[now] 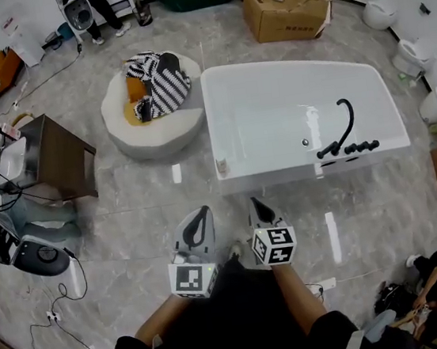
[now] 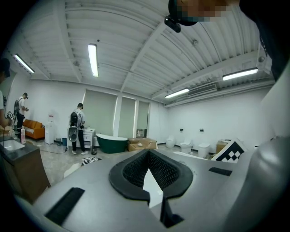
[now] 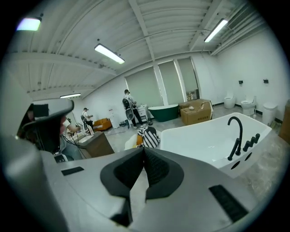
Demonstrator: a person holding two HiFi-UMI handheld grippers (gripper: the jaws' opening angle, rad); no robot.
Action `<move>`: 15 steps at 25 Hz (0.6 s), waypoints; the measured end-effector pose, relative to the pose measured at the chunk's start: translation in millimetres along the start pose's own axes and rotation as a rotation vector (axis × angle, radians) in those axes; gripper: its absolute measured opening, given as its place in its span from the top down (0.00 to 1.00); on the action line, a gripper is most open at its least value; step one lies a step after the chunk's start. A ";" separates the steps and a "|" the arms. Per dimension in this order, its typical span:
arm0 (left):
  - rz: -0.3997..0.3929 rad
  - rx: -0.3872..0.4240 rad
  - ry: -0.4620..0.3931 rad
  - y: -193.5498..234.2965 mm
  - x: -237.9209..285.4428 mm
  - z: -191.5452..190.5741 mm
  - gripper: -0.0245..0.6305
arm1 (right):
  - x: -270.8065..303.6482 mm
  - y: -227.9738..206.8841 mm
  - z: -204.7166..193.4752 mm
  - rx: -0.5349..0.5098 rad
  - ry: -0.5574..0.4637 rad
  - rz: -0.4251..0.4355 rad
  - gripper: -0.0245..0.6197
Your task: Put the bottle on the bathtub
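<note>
— Now, bottle (image 1: 220,165) position?
— On the bathtub (image 1: 282,171) rim, near left corner, small from up here, well apart from both my claws.
— Jaw state?
— My left claw (image 1: 200,211) is pressed together, empty. My right claw (image 1: 256,201) is the same, nothing pinched.

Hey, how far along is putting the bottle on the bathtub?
Done, it seems: a small bottle stands on the near left corner of the white bathtub rim. In hand: nothing; the left gripper and right gripper are both shut and empty, close to the person. Left: nothing obvious, though the bottle is too small to confirm.
</note>
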State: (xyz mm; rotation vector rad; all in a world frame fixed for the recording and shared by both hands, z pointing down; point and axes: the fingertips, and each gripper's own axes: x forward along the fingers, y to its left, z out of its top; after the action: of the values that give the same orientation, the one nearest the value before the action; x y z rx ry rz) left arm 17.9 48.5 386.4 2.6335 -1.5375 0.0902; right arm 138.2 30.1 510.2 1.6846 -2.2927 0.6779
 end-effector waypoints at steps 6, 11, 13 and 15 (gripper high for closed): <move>0.011 -0.025 -0.015 17.2 -16.8 5.6 0.94 | -31.8 34.0 18.7 0.013 -0.079 0.005 0.95; 0.003 -0.027 -0.020 28.3 -30.7 5.9 0.94 | -53.1 63.4 24.7 -0.003 -0.116 0.005 0.95; -0.004 -0.036 -0.021 32.0 -34.9 4.2 0.94 | -59.7 73.5 26.4 -0.009 -0.132 0.004 0.95; -0.015 -0.043 -0.019 34.4 -37.9 1.4 0.94 | -62.0 79.6 26.5 -0.013 -0.141 -0.002 0.95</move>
State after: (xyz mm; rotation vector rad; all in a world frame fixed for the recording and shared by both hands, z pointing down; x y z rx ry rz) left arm -30.7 64.4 383.0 2.6201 -1.5078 0.0312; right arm 85.6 88.5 441.6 1.7822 -2.3832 0.5591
